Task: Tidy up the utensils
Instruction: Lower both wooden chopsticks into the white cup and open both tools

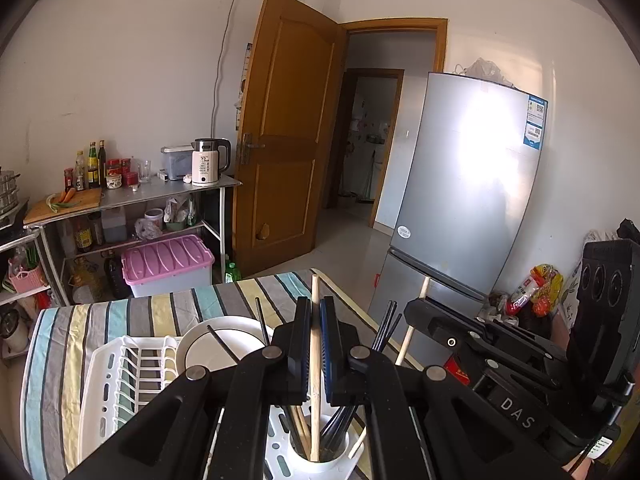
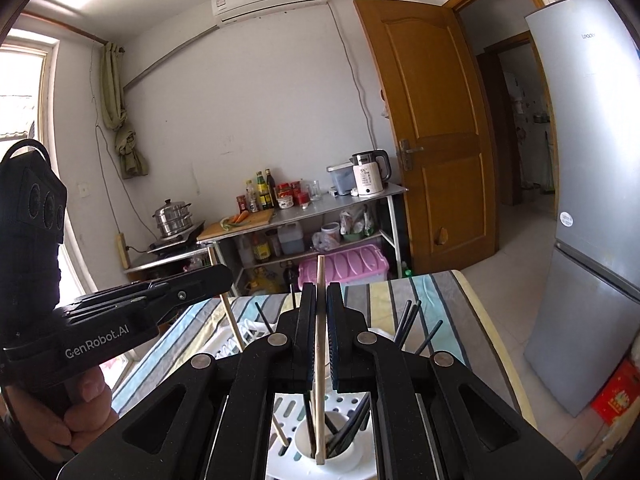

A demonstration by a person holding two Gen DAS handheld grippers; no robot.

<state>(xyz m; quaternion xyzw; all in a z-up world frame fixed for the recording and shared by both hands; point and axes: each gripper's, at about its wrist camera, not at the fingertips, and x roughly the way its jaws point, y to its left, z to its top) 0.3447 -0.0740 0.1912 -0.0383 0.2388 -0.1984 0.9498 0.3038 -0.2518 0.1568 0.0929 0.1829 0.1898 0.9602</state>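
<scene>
My left gripper (image 1: 315, 304) is shut on a wooden chopstick (image 1: 315, 344) held upright, its lower end inside a white utensil cup (image 1: 316, 470). Several black chopsticks (image 1: 340, 426) and other wooden ones stand in that cup. My right gripper (image 2: 319, 292) is shut on a second wooden chopstick (image 2: 320, 272), whose tip also reaches down into the cup (image 2: 304, 446). Each gripper shows in the other's view: the right gripper (image 1: 416, 308) at the right, the left gripper (image 2: 224, 276) at the left. A white plate (image 1: 224, 344) stands in the white dish rack (image 1: 120, 376).
The rack sits on a table with a striped cloth (image 1: 160, 312). Beyond the table's far edge are a grey fridge (image 1: 460, 184), an open wooden door (image 1: 288, 128), a metal shelf (image 1: 160, 196) with a kettle and bottles, and a pink-lidded box (image 1: 168, 264). A person's hand (image 2: 80, 412) holds the left gripper.
</scene>
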